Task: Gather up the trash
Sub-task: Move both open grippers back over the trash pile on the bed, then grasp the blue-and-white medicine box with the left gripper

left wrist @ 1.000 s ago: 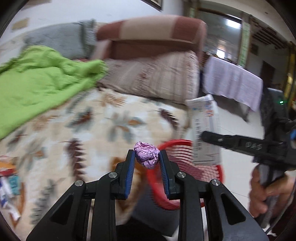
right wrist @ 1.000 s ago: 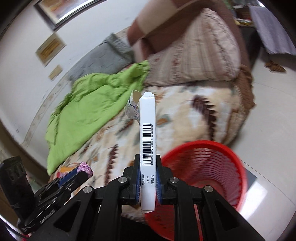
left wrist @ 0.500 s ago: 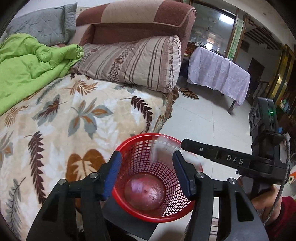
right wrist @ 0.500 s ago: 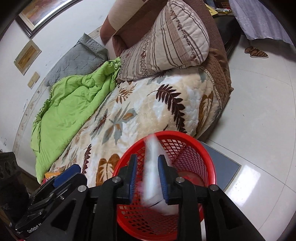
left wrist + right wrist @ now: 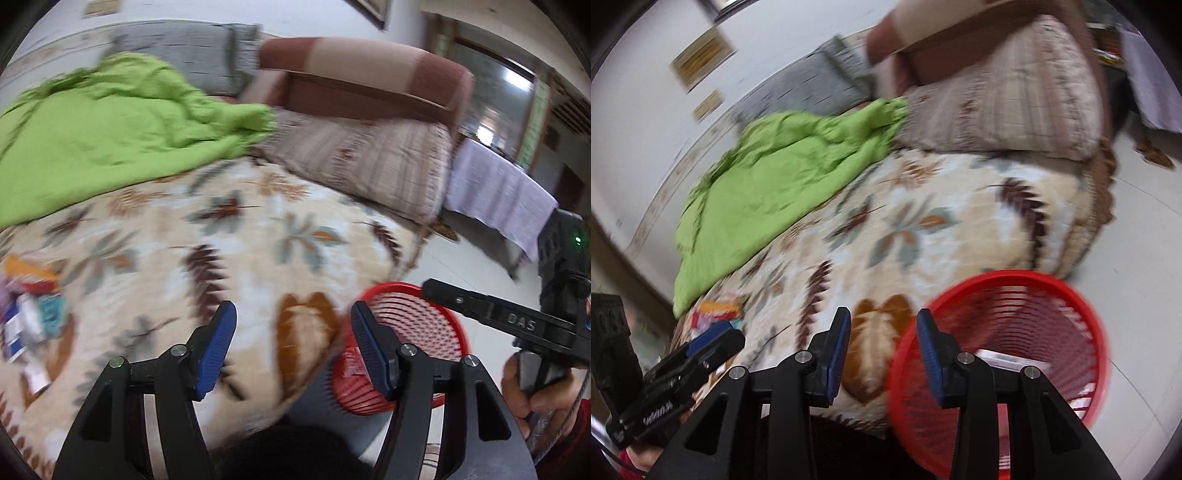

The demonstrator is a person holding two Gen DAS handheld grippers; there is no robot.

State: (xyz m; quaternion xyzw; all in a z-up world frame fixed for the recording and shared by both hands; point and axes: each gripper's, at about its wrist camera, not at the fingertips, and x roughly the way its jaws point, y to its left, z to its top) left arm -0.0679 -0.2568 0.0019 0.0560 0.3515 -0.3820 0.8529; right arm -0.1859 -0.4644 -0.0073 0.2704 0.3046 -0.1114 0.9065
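A red mesh basket (image 5: 1015, 291) stands on the floor by the bed's corner; a white box (image 5: 1008, 360) lies inside it. In the left wrist view the basket (image 5: 443, 332) sits low at the right. My left gripper (image 5: 291, 339) hovers over the leaf-patterned bedspread (image 5: 240, 236), its jaws opening with nothing between them. My right gripper (image 5: 882, 347) hangs above the bed's edge just left of the basket rim, jaws also opening and empty. A blurred pile of colourful wrappers (image 5: 29, 310) lies on the bed at the far left, and the wrappers (image 5: 716, 314) show in the right wrist view too.
A green quilt (image 5: 110, 125), a striped pillow (image 5: 369, 162) and a grey pillow (image 5: 184, 55) cover the bed's far side. A table with a lilac cloth (image 5: 498, 199) stands on the tiled floor to the right. Slippers (image 5: 1152, 151) lie on the floor.
The purple foil ball and the white box left the jaws and dropped into the basket. Both grippers opened and swung left from above the basket back over the bed.
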